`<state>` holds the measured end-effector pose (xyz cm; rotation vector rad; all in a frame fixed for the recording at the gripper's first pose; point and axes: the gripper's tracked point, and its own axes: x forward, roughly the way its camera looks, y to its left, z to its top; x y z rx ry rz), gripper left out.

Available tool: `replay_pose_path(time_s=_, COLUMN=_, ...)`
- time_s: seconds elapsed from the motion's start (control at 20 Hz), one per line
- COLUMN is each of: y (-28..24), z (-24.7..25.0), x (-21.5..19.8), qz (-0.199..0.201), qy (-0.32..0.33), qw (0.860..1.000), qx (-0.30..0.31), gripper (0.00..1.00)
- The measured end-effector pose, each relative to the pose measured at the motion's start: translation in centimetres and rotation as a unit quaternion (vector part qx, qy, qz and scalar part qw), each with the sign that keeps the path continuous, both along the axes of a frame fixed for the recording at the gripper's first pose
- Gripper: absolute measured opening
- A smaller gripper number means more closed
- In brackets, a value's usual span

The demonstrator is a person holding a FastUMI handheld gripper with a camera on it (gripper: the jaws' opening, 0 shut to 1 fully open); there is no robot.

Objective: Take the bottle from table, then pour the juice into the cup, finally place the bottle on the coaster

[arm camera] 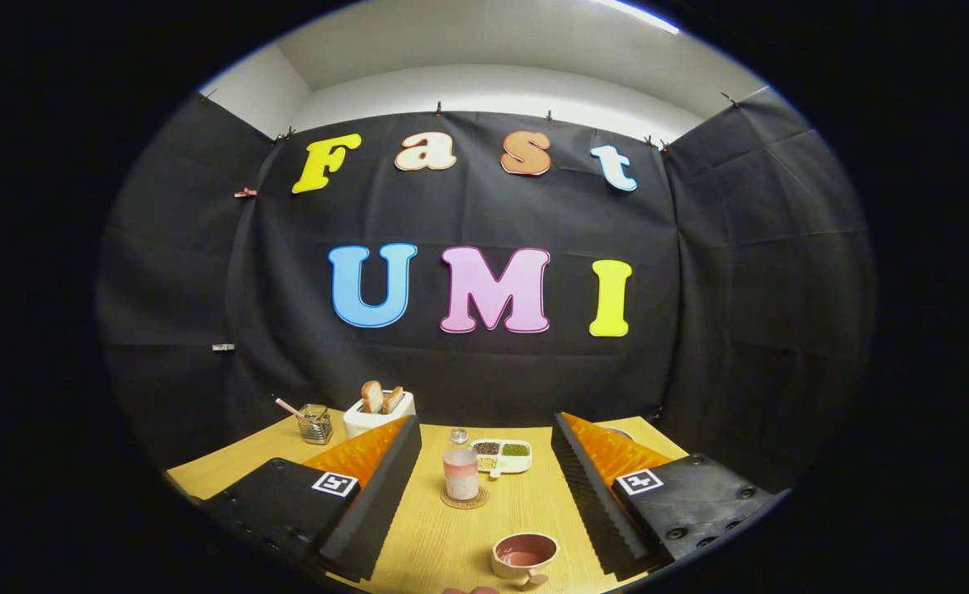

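Nearest of all, the gripper shows its two fingers wide apart over the table, with nothing between the pads and nothing held. Low between the fingers, closer to the right one, sits the cup, a small pale bowl-like cup with a handle and a pinkish pool of liquid inside. Just below it, at the near edge, one or two small reddish shapes are cut off and cannot be identified.

Starting from the left of the wooden table, a wire-mesh holder stands near the back wall with a thin pink stick leaning out of it. Beside it to the right is a white toaster with two slices of toast poking up from the top; the left finger's tip overlaps its lower corner.

Further right, ahead of the fingers and midway between them, the bottle stands upright on the coaster, a round woven mat whose rim shows around the bottle's base. It is clear glass with a metal cap and holds pinkish juice in its lower part. It touches neither finger.

Just behind and right of the bottle lies a white tray with compartments of dark, green and pale grains. Past the right finger, a sliver of a round dish rim peeks out at the table's far corner.
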<state>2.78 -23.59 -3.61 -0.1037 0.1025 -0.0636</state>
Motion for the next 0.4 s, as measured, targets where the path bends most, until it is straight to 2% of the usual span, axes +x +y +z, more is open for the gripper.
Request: replay_pose_path(time_s=0.4, y=-1.2, z=0.1, x=0.0, qz=0.007, qy=0.006, qw=1.0, qx=-0.005, gripper=0.97)
